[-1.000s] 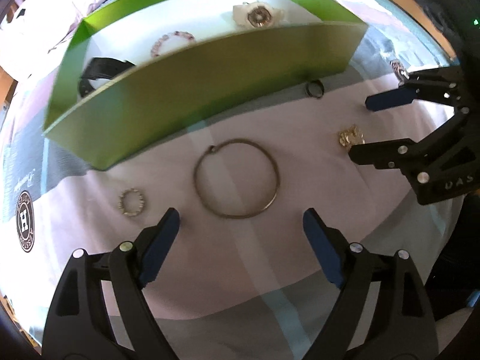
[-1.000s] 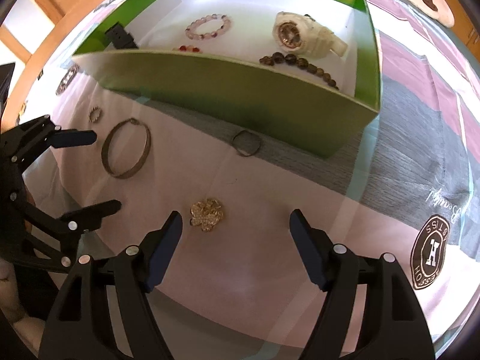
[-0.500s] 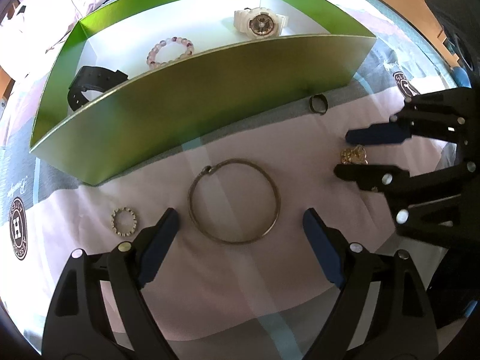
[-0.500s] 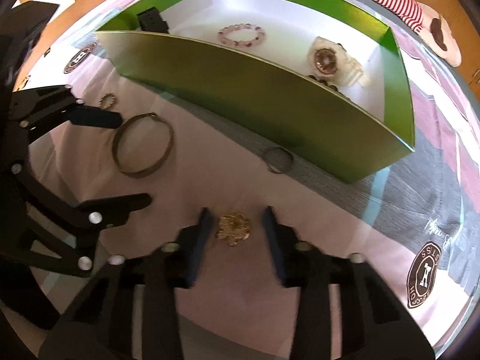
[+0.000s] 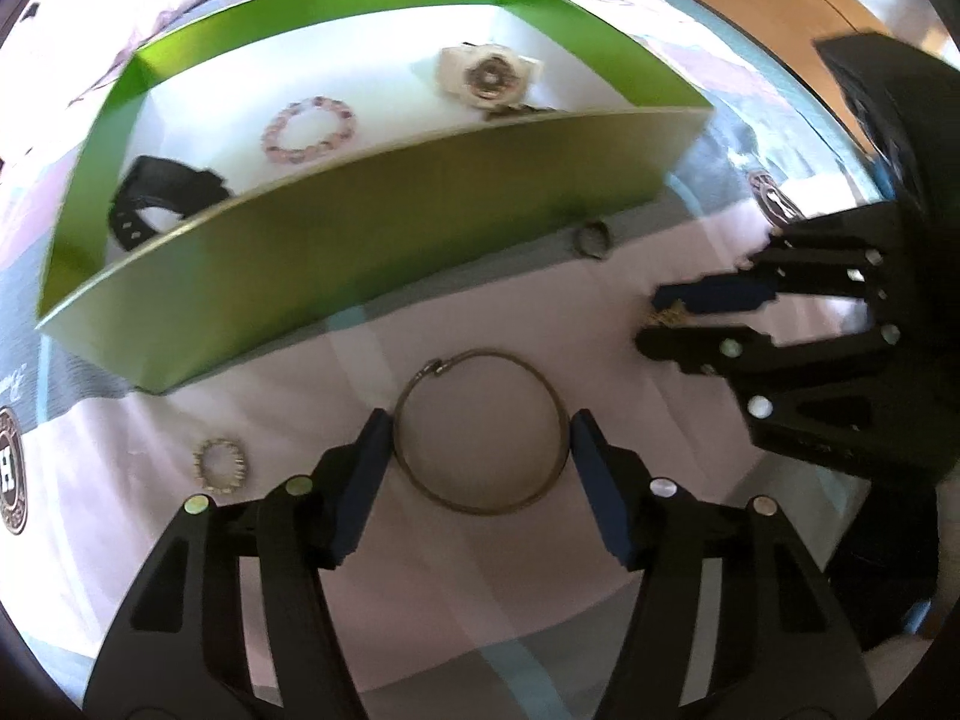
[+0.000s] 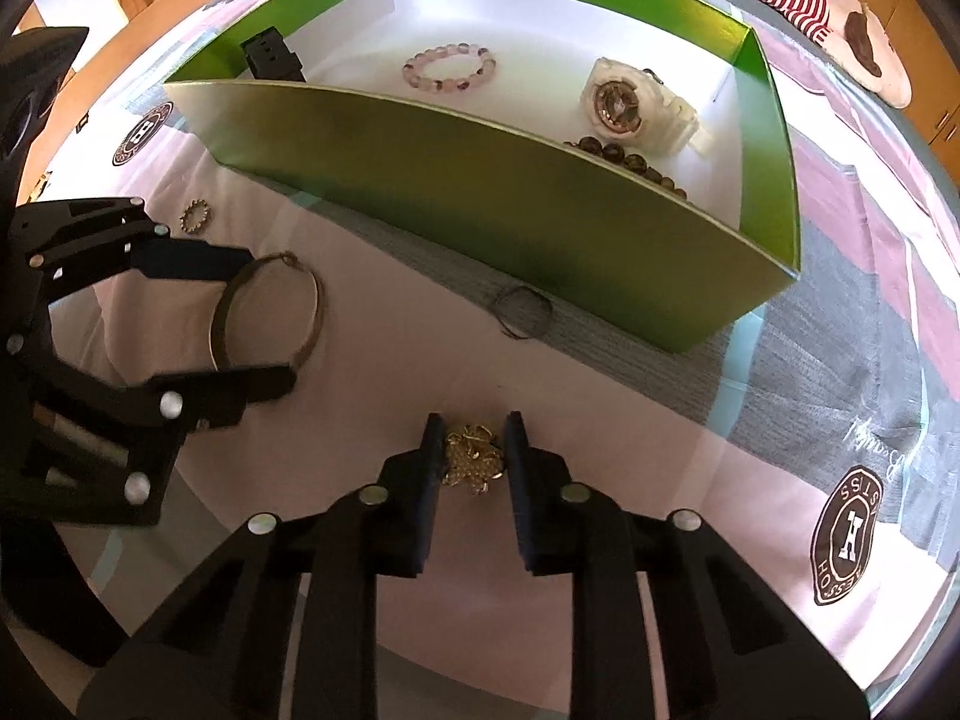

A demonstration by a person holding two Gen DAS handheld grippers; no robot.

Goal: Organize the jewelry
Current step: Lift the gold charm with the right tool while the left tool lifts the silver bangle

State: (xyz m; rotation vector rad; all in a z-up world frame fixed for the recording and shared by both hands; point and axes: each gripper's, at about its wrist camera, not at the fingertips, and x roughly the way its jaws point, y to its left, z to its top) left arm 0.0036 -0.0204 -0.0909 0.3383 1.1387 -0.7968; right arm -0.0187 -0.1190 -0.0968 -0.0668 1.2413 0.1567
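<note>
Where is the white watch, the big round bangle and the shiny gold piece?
white watch (image 6: pixel 618 103): right wrist view, on its round dial, inside the green box.
bangle (image 5: pixel 480 429): left wrist view, on its far rim, by the clasp.
gold piece (image 6: pixel 471 459): right wrist view, on its middle, between the right gripper's pads.

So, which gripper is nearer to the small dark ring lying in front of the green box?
Right. The right gripper sits just below the dark ring, closing around the gold brooch; the left gripper, closing around the bangle, is farther.
</note>
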